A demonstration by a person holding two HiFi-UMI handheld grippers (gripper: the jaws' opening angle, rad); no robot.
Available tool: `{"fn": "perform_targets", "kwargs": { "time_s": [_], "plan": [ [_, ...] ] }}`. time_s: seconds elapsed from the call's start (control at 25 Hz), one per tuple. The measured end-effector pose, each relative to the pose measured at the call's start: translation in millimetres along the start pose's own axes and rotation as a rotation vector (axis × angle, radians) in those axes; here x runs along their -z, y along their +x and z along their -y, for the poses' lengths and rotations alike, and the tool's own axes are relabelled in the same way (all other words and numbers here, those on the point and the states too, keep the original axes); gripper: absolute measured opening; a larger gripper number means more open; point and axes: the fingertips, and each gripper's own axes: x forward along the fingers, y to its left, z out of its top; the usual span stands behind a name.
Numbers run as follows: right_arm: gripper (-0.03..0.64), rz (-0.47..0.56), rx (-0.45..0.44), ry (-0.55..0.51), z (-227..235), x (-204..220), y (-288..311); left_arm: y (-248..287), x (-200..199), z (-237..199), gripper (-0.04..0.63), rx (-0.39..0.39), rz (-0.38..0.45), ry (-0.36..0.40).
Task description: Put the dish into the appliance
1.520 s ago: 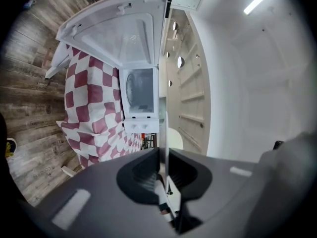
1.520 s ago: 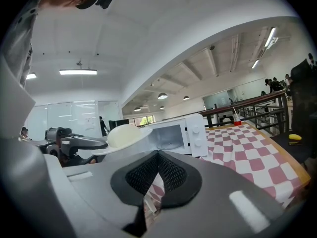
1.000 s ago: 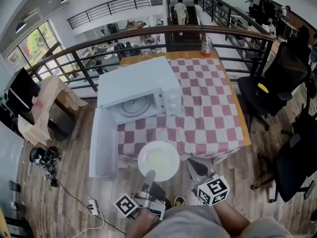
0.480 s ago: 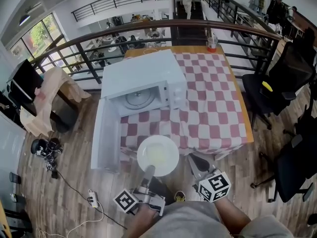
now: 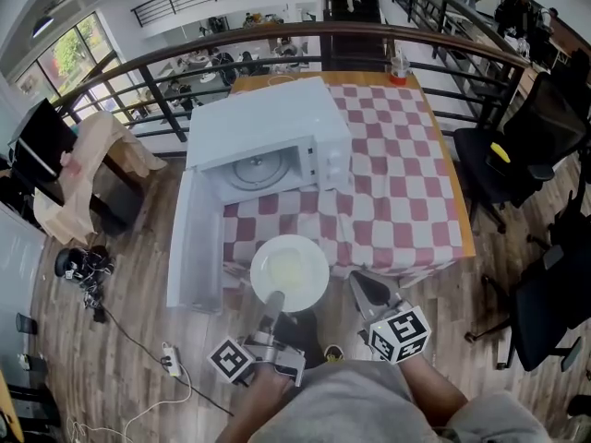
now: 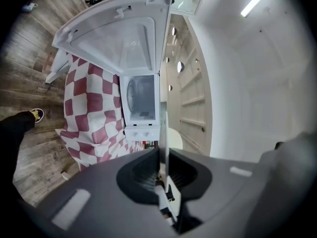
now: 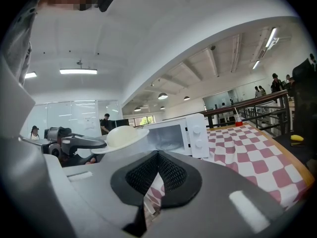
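**Plate held at the desk's near edge, short of the open microwave**

The left tool (image 5: 275, 300) is clamped on the near rim of a white plate (image 5: 289, 272). In the left gripper view the jaws of that tool (image 6: 162, 182) are pressed together on the plate (image 6: 165, 133), which is seen edge-on as a thin upright line between them. The plate is held in the air, roughly level, over the near edge of the desk (image 5: 397, 183). It is in front of the microwave (image 5: 268, 137) and clear of it.

The white microwave stands on the left side of the desk on a red-and-white checked cloth (image 5: 369, 238), with its opening towards the near edge. Its door (image 5: 194, 243) is swung fully open past the desk's left edge. The round turntable (image 5: 257, 169) inside is bare.

The right tool (image 5: 362, 282) hangs just off the desk's near edge, to the right of the plate and apart from it. In the right gripper view the jaws of that tool (image 7: 158, 155) meet with nothing gripped. The same view shows the plate (image 7: 121, 135) from the side, with the microwave (image 7: 188, 133) beyond it.

A cup with a straw (image 5: 399, 67) stands at the desk's far edge. A black railing (image 5: 277, 40) runs behind the desk, and a black office chair (image 5: 517, 146) sits off its right edge.
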Motion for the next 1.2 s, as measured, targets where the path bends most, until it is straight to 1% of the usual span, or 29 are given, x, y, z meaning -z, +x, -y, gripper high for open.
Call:
{"fn": "perform_targets", "kwargs": {
  "time_s": [0.2,0.36,0.56,0.92,1.2],
  "plan": [
    [-0.002,-0.001,0.004,-0.005,8,-3,15,15,-12,-4,0.037,0.0,0.004,0.006],
    [-0.002,-0.004,0.004,-0.005,15,-6,31,29,-20,-7,0.037,-0.007,0.003,-0.008],
    [-0.002,-0.014,-0.004,-0.004,20,-6,51,46,-34,-7,0.037,0.001,0.006,0.003],
    [-0.003,-0.031,-0.011,-0.007,36,-7,82,77,-53,-24,0.037,-0.021,0.005,-0.006],
    [-0.003,-0.053,-0.019,-0.017,50,-13,114,108,-73,-28,0.037,-0.028,0.009,-0.012]
  ]
}}
